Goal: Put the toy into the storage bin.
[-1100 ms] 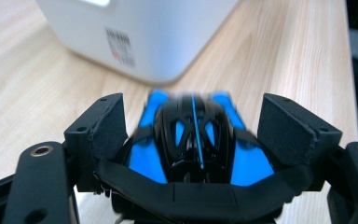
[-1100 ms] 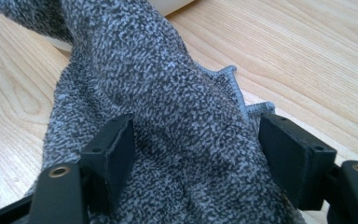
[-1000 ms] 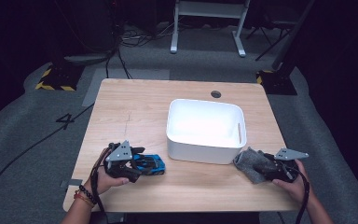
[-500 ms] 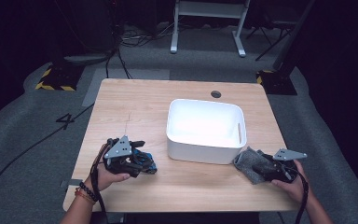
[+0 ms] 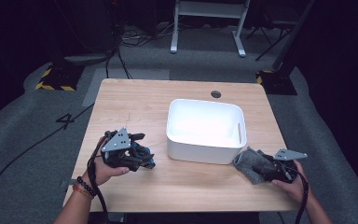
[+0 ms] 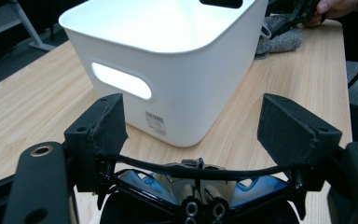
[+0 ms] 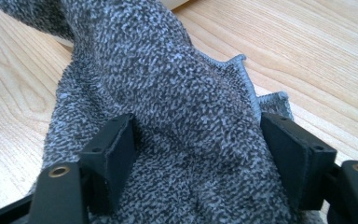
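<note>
Left to right, we see the left gripper [image 5: 142, 158] clamped on a small blue toy car [image 5: 145, 160], now raised off the wooden table [image 5: 135, 107] (it rested there earlier); a white plastic bin [image 5: 206, 128], empty; the right gripper [image 5: 260, 167] closed over a speckled grey knitted cloth [image 5: 246, 161].

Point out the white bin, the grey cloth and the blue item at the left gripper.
white bin [image 5: 204, 151], high view, near side wall.
grey cloth [image 7: 186, 93], right gripper view, middle of the fabric.
blue item [image 5: 150, 162], high view, its exposed end.
</note>
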Motion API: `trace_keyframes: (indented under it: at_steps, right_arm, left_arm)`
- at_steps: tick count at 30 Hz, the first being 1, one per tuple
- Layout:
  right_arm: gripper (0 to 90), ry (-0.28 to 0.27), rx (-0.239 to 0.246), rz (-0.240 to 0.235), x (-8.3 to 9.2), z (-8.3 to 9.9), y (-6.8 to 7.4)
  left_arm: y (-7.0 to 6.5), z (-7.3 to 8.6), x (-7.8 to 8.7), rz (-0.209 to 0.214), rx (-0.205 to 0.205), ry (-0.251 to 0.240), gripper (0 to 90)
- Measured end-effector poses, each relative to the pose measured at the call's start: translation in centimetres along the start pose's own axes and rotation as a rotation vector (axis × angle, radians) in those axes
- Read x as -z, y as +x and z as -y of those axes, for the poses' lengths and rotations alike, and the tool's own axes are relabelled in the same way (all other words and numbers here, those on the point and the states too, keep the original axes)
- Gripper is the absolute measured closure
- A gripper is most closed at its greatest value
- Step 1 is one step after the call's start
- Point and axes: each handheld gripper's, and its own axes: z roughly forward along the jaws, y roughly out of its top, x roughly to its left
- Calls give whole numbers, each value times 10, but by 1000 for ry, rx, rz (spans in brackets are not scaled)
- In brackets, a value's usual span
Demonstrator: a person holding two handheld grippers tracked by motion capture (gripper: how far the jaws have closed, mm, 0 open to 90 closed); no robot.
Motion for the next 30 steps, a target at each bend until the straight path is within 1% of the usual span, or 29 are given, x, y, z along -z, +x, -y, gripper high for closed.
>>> trace_keyframes:
  at_steps: [6, 8, 10, 14, 15, 18, 25, 28, 30]
  right_arm:
    - [281, 1, 1, 1, 0, 0, 0]
    - [281, 2, 1, 1, 0, 0, 0]
    - [281, 2, 0, 1, 0, 0, 1]
    - [282, 3, -2, 1, 0, 0, 1]
    - [282, 3, -2, 0, 0, 0, 0]
    - [281, 4, -5, -1, 0, 1, 0]
    - [282, 5, -6, -1, 0, 1, 1]
    - [282, 6, -7, -1, 0, 1, 1]
    - [281, 7, -7, -2, -1, 1, 0]
  left_arm:
    - [5, -11, 7, -8, 21, -20, 245]
    - [9, -17, 9, -14, 37, -18, 245]
    - [12, -21, 10, -9, 46, -26, 245]
    - [17, -34, 15, -29, 46, -38, 245]
    - [18, -37, 16, -29, 51, -43, 245]
    - [20, -48, 19, -46, 36, -45, 245]
    - [29, -68, 24, -37, 20, -63, 245]
    - [32, -77, 27, -37, 3, -70, 245]
    - [33, -83, 29, -35, 2, -87, 245]
